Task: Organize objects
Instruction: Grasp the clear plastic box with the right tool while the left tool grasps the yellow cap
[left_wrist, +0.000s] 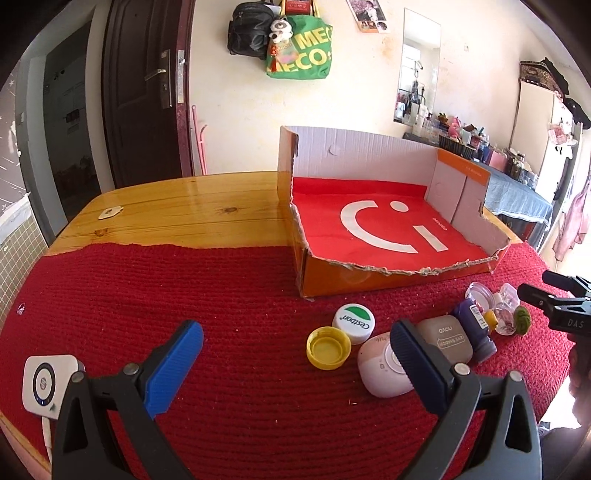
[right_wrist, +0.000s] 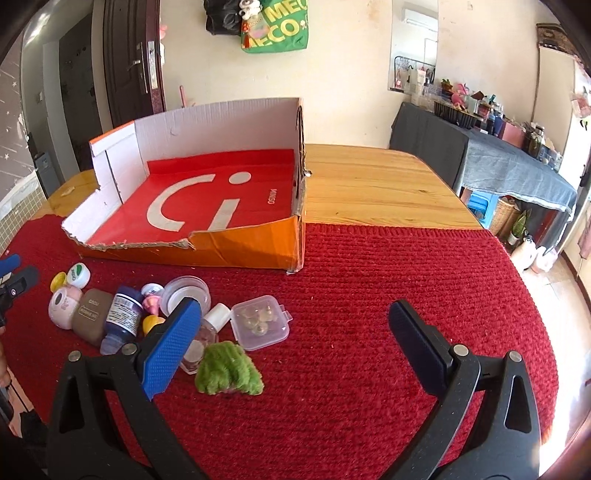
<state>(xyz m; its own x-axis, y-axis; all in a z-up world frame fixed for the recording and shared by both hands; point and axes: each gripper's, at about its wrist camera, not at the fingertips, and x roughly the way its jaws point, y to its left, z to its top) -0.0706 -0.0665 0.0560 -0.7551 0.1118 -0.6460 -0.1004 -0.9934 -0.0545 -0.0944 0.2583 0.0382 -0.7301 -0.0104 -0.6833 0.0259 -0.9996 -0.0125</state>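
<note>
Left gripper (left_wrist: 295, 341): fingers spread wide, holding nothing, over the red mat (left_wrist: 147, 295).
Right gripper (right_wrist: 295, 321): also spread wide and unladen.
Small items: clustered on the mat in front of the torn orange box (left_wrist: 369, 278); yellow cap (left_wrist: 328, 348), white-green cap (left_wrist: 353, 322), pink compact (left_wrist: 382, 365), purple bottle (left_wrist: 474, 328).
Right view only: clear plastic case (right_wrist: 260, 322) and fuzzy green piece (right_wrist: 229, 369) seen plainly.
Left view only: white device (left_wrist: 46, 380) at the mat's left edge.
Surface: wooden table (right_wrist: 369, 184).
Room: dark door (left_wrist: 144, 88), green bag (left_wrist: 301, 48) on the wall.

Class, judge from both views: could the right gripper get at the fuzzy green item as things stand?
Probably yes. The right gripper is open and empty, and the fuzzy green item lies uncovered on the red mat beside its left finger.
</note>
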